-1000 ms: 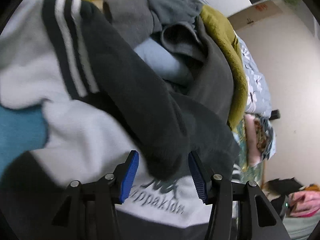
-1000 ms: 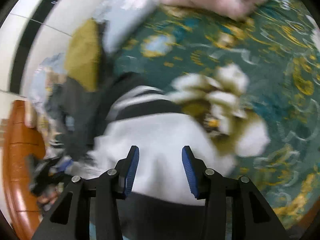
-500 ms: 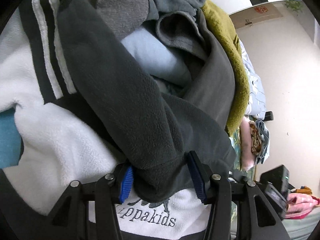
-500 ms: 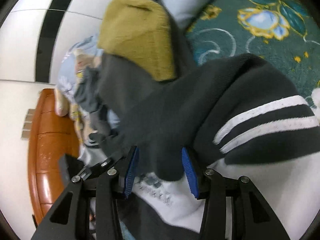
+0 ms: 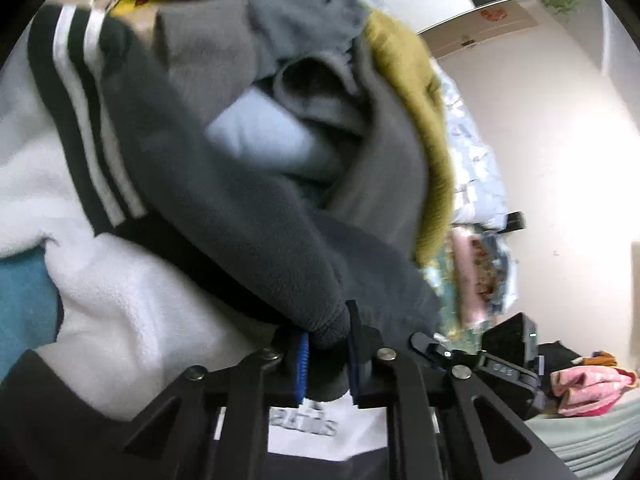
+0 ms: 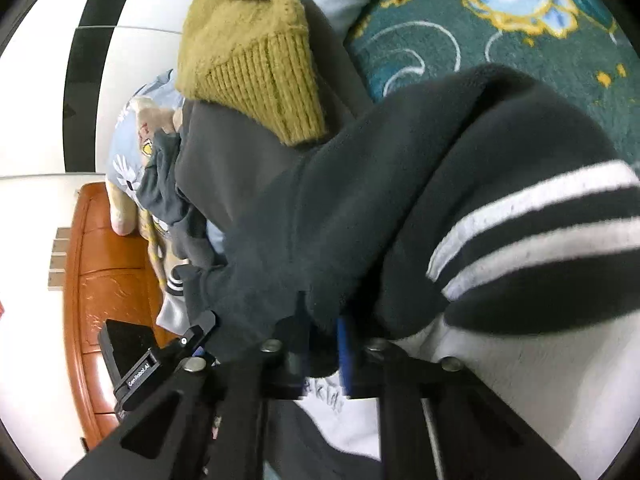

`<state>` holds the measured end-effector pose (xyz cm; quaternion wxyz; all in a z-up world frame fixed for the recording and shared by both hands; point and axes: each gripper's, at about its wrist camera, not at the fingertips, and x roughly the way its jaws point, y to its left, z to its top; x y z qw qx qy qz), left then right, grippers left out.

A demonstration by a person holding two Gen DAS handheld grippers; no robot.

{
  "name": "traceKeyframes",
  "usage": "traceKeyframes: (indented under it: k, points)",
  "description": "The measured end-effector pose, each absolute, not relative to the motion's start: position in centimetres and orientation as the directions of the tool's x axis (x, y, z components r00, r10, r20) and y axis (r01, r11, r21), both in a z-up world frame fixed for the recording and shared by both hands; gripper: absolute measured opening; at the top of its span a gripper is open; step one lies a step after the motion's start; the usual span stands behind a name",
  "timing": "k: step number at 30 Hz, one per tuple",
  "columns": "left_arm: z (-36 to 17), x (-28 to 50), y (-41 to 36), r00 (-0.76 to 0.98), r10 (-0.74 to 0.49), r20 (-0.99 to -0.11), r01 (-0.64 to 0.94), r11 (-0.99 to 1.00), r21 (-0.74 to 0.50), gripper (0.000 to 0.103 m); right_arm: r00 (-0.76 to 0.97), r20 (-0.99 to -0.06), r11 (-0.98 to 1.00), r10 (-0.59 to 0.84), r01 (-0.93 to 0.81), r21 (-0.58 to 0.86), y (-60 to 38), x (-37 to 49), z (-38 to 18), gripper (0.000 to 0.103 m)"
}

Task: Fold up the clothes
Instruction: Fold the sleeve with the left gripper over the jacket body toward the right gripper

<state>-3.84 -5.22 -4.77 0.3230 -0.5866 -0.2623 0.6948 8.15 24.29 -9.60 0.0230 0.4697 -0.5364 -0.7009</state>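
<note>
Both jaws are pinching the dark fleece sleeve (image 5: 248, 216): left gripper (image 5: 326, 354), right gripper (image 6: 324, 344); I'm reading "GenRobot.AI" on the gripper housing (image 6: 138, 376).

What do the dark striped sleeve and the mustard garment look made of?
Dark striped sleeve: looks like fleece, matte and napped with fine pilling, probably synthetic. Both the left gripper and right gripper pinch it. Mustard garment: chunky knit, visible ribbing and stitches; wool or acrylic, can't tell.

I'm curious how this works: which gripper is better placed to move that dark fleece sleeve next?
Neither clearly: the left gripper and right gripper are both shut on the dark sleeve at its cuff end, so they would probably move it together.
</note>
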Motion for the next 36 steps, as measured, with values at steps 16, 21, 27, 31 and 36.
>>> traceKeyframes:
  k: [16,21,27,31,36]
  points:
    - [-2.8,-15.1,-3.3,-0.184,0.803,-0.567,0.083,-0.562,-0.823,0.017,-0.669,-0.551,-0.428,-0.499,-0.363,0.828,28.3,-0.8,-0.8,0.014]
    - [-3.9,-15.9,-3.2,-0.234,0.866,-0.442,0.158,-0.415,-0.896,0.059,-0.704,-0.536,-0.479,-0.466,-0.309,0.822,28.9,0.3,0.0,0.042]
    - [-1.9,-13.6,-2.6,-0.189,0.88,-0.435,0.047,-0.435,-0.899,0.064,-0.692,-0.601,-0.579,-0.399,-0.318,0.751,31.5,6.6,0.6,0.042]
    - [-2.7,-8.4,-2.7,-0.114,0.878,-0.464,-0.021,-0.47,-0.883,0.066,-0.579,-0.753,-0.667,-0.312,-0.431,0.608,33.1,13.7,-1.9,0.042]
    - [-6.4,-2.0,-1.7,0.022,0.858,-0.513,0.014,-0.513,-0.858,0.066,-0.444,-0.847,-0.602,-0.292,-0.602,0.524,35.4,23.0,-6.7,0.042]
